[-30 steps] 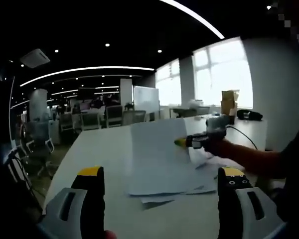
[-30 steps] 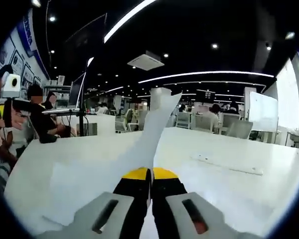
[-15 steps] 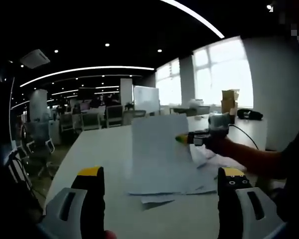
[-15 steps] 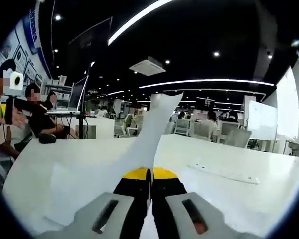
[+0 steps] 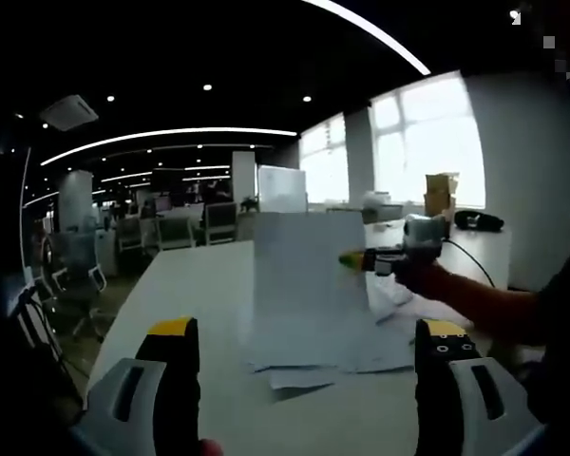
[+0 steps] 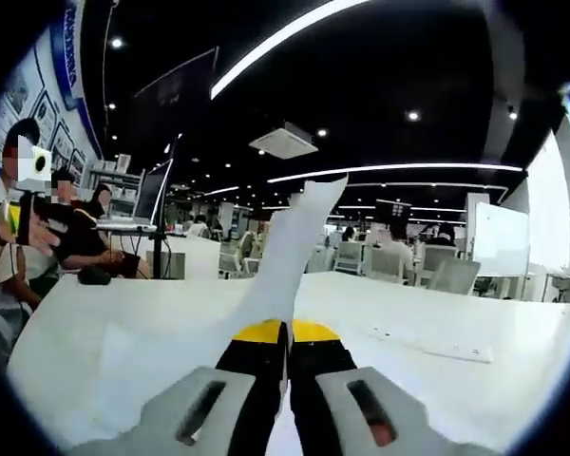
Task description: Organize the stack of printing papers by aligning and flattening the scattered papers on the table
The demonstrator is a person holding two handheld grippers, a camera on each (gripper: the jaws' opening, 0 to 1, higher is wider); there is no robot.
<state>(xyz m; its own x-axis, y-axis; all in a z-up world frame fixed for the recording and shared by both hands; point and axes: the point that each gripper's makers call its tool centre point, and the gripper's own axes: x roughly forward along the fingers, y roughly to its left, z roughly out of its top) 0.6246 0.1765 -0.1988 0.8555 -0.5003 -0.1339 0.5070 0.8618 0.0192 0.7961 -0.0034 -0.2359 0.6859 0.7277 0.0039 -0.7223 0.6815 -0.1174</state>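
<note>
Step in hand: one sheet is lifted off the stack, prob. for squaring up. In left gripper view it stands near upright at frame centre, plain white, flat w/ little curl, lower edge down by the stack. R gripper grips it at its right edge, upper part. In right gripper view the same sheet rises edge-on from the yellow jaw tips, curving to upper centre; R gripper jaws are together, clamped on it.

Stack sits on the white worktop, centre-right of left gripper view: a few white sheets, fanned, corners poking out at the bottom edge, more loose ones to the right under the person's forearm. Not aligned yet.

L gripper jaws stand wide apart at bottom of its view, holding nothing, short of the stack.

Next move, by judgement: lower the sheet onto the stack w/ edges matched, then use L gripper to nudge stray corners in and press flat. Risk: thin sheet may buckle or slide the others.

Beyond: office chairs, whiteboard, windows upper right.
</note>
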